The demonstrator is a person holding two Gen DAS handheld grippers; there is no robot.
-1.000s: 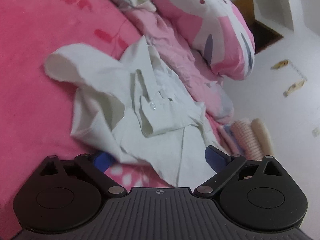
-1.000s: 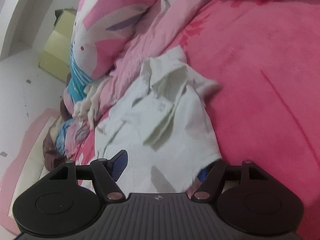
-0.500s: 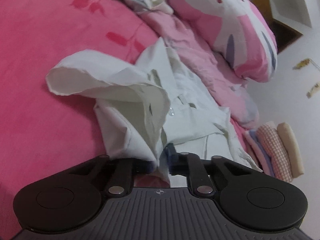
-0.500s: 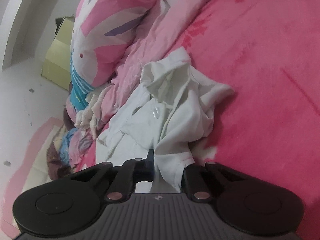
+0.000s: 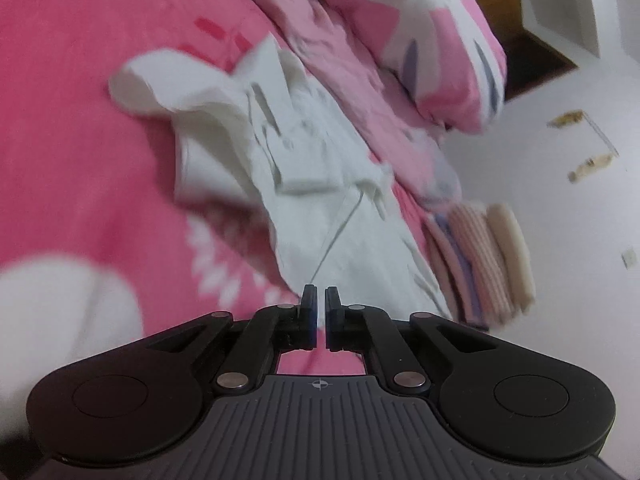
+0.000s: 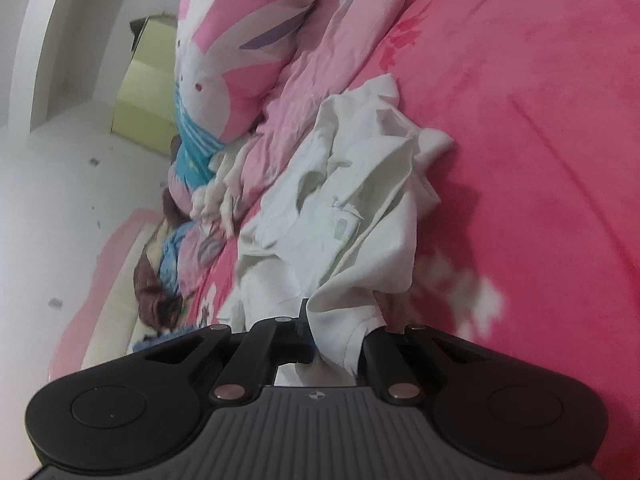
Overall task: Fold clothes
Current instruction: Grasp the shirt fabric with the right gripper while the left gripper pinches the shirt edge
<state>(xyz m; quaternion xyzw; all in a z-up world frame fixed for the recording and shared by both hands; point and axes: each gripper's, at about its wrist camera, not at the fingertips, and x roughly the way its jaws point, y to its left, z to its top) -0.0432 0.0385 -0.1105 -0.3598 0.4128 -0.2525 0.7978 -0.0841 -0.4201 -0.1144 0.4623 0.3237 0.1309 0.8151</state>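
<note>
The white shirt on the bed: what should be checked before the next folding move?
1. Right gripper holding the shirt: ok, cloth is bunched between its fingers.
2. Left gripper holding the shirt: ok, it seems; it is shut at the hem, with a seam pulled taut.
3. Shirt lying flat: not ok, it is crumpled.
4. Bare bed beside it for spreading: ok.
5. Shirt clear of the pink quilt: not ok, it lies against the quilt.

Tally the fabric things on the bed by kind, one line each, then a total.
White shirt: 1
Patterned pillow: 1
Crumpled pink quilt: 1
Stack of folded cloths at the bed edge: 1
Heap of mixed clothes: 1
Total: 5
</note>
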